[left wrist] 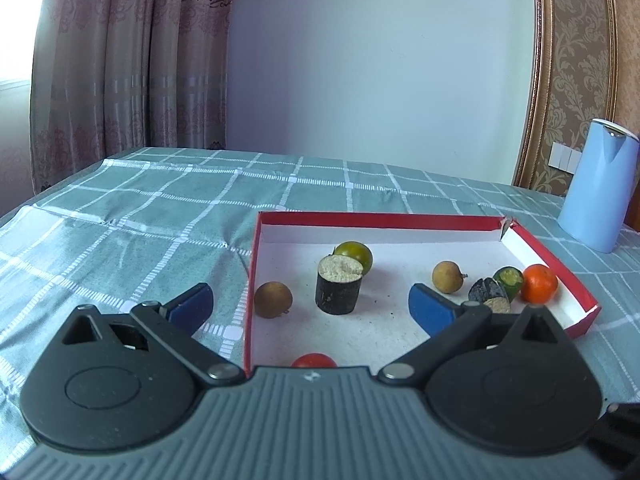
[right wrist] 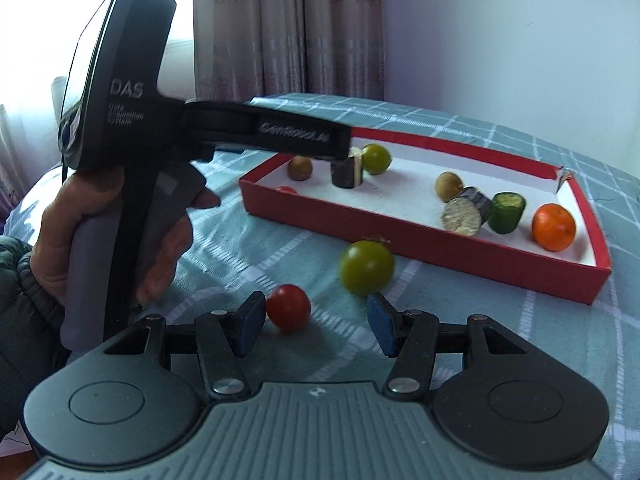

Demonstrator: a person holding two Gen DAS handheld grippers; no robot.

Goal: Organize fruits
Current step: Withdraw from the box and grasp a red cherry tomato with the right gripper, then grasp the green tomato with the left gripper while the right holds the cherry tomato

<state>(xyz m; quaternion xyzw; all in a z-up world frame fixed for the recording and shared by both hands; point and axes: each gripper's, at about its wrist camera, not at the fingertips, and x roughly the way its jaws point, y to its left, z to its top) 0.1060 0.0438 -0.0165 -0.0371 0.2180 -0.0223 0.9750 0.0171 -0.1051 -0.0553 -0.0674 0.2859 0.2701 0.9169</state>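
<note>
A red box with a white floor (left wrist: pixel 400 218) (right wrist: pixel 420 236) lies on the checked cloth. In it are a green tomato (left wrist: pixel 358 254) (right wrist: pixel 376 159), an upright dark cane piece (left wrist: pixel 339 288) (right wrist: pixel 347 171), two brown longans (left wrist: pixel 273 300) (left wrist: pixel 448 277), a lying cane piece (right wrist: pixel 466 210), a green cut piece (right wrist: pixel 507 207), an orange (left wrist: pixel 539 283) (right wrist: pixel 554 227) and a red tomato (left wrist: pixel 314 360) (right wrist: pixel 286 189). My left gripper (left wrist: pixel 310 306) is open over the box's near left corner, empty. My right gripper (right wrist: pixel 316 324) is open; a red cherry tomato (right wrist: pixel 289 307) lies by its left finger and a green tomato (right wrist: pixel 367 267) lies ahead, both on the cloth outside the box.
A light blue kettle (left wrist: pixel 598 186) stands on the table beyond the box's far right corner. The left gripper's body and the hand holding it (right wrist: pixel 120 200) fill the left of the right wrist view. Curtains and a wall lie behind the table.
</note>
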